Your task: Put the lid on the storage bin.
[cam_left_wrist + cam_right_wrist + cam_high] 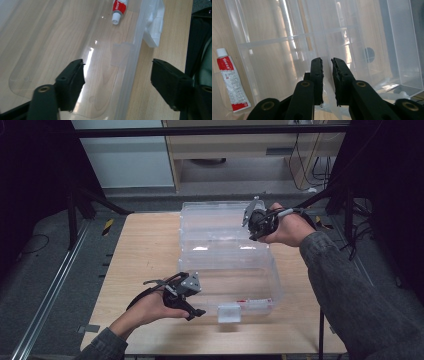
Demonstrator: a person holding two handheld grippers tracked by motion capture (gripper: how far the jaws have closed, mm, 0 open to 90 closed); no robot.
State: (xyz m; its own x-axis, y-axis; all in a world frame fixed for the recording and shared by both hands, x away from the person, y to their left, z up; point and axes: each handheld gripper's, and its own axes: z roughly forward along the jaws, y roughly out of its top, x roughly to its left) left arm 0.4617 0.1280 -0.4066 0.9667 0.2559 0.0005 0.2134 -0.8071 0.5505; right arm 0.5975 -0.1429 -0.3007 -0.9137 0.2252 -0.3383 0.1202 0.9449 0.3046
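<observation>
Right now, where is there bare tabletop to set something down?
The light wooden table is bare left of the clear plastic box, and along its near edge. The right side is crowded by the box's raised lid and the right gripper.

Wooden table (145, 250), grey floor (45, 285), pale cabinet (125, 165) behind.

My two tongs are black: the left gripper (196, 312) carries a grey three-cornered plate, and so does the right gripper (254, 236). The lidded plastic storage box (270, 270) is clear and colourless, with a frosted white latch (155, 27) on its front wall. Inside it lies a small squeeze tube (231, 82), white with red bands, red lettering and a white cap. The wooden table top (145, 250) is pale beige with fine light-brown grain. My sleeves (350, 295) are dark grey.
</observation>
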